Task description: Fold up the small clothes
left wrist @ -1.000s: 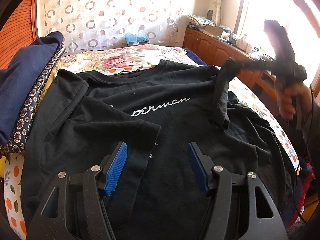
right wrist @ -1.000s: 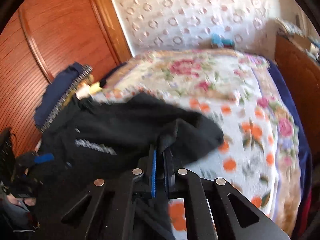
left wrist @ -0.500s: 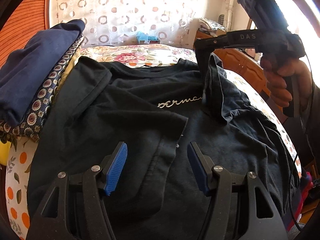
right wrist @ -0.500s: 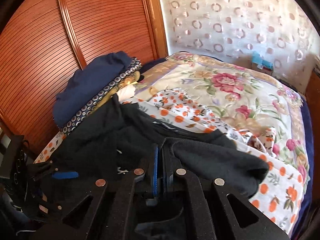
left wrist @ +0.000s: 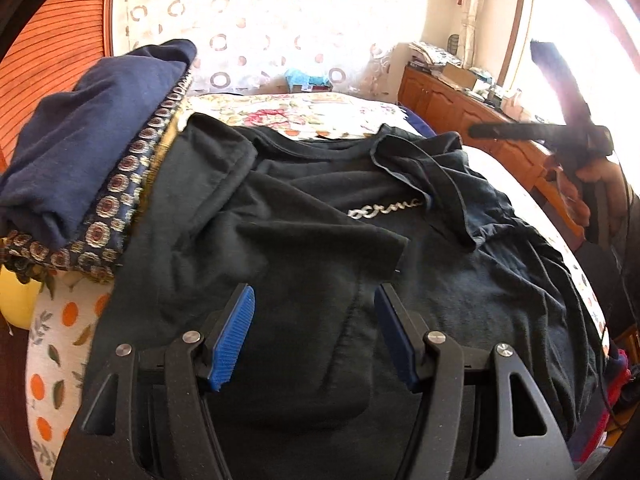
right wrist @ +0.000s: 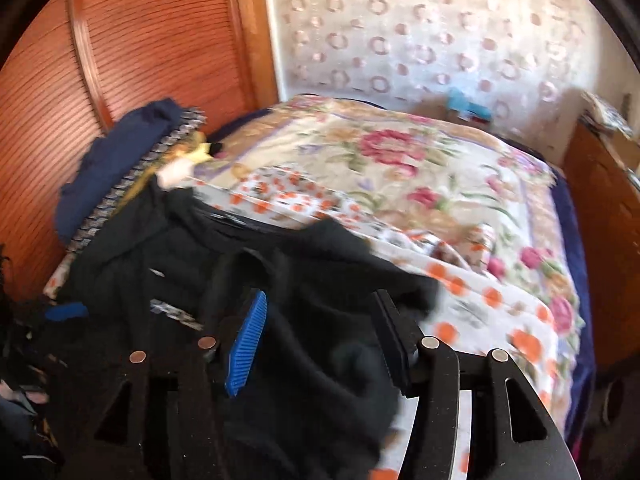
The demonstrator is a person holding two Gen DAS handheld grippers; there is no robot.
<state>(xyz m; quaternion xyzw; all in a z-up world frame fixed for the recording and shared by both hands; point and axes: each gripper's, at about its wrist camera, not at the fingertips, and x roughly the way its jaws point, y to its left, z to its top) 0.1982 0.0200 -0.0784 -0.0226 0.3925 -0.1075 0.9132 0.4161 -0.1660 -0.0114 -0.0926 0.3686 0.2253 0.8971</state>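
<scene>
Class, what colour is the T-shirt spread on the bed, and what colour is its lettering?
The T-shirt is black with white lettering, clearest in the left wrist view.

Black fingers (left wrist: 236, 332) carry ribbed blue pads, silver screws.

Black T-shirt (left wrist: 304, 248), floral bedspread (right wrist: 400, 168)

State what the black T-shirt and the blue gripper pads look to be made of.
Black T-shirt: soft matte knit, probably cotton jersey; it creases and drapes limply, with stitched hems. Blue pads on the left gripper: ribbed, matte, likely rubber or soft plastic; fine ridges show across the face.
</scene>
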